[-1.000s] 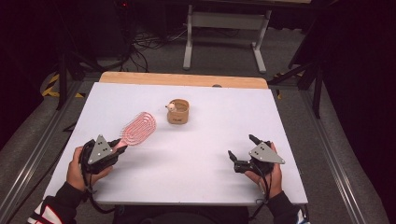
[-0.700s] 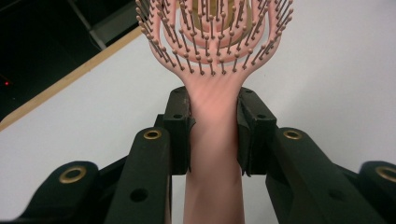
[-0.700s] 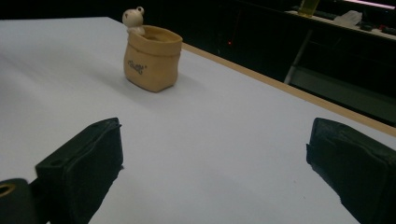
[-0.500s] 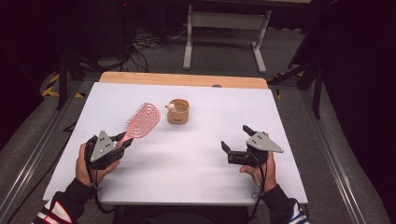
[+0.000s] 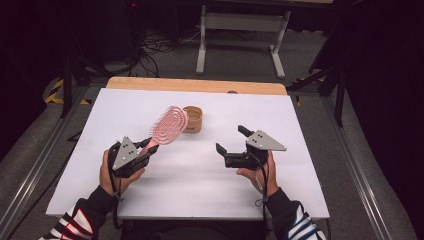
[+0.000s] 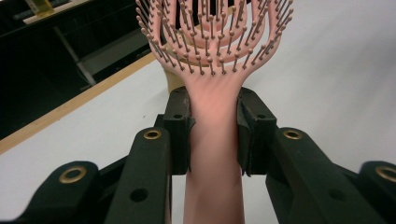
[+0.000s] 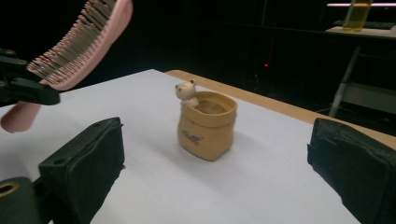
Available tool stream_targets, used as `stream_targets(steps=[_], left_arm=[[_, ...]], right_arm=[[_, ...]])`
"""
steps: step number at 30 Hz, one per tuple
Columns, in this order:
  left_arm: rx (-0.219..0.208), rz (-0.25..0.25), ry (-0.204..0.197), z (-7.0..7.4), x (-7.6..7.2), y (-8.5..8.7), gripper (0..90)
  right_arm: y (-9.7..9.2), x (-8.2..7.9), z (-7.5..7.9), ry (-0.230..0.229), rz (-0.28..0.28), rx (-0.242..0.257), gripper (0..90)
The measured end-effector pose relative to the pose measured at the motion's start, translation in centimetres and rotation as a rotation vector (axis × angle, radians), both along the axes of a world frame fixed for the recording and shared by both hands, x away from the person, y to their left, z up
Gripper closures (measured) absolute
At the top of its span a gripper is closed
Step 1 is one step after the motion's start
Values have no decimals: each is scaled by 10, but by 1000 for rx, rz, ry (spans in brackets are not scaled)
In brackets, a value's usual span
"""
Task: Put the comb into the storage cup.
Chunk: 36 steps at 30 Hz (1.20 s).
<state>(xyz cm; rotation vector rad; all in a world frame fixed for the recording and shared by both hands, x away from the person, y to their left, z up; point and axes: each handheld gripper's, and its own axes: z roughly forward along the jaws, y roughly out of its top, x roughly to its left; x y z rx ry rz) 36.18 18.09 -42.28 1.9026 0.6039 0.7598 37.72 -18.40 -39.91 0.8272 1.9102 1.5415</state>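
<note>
The pink hairbrush looks light and stiff, smooth along the handle and open-ribbed at the head, so the handle is the safest place to hold it. The left gripper pinches that handle just below the head, one pad on each side, and carries the brush off the white table, its head tilted toward the small tan pouch. The right gripper hovers with jaws spread wide and empty, facing the pouch.

White tabletop with wooden far edge. Beyond the tongs: grey carpet floor, grey metal stand, loose cables. Surroundings dark.
</note>
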Motion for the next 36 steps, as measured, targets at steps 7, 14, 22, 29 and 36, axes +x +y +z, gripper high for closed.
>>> stream_targets(steps=[7, 14, 22, 29, 36], left_arm=[[-6, -24, -14, -2, -1, -23, 699], [10, -61, -19, -7, -3, -48, 699], [41, -108, -11, -16, -5, -72, 699], [48, -137, -4, -21, -6, -83, 699], [60, -150, 0, -25, -8, -88, 699]], right_arm=[[20, 2, 2, 19, 54, 12, 44], [41, 0, 1, 67, 127, 49, 46], [55, -2, -4, 113, 162, 53, 64], [49, -2, -6, 121, 143, 117, 142], [35, 1, -10, 174, 128, 225, 398]])
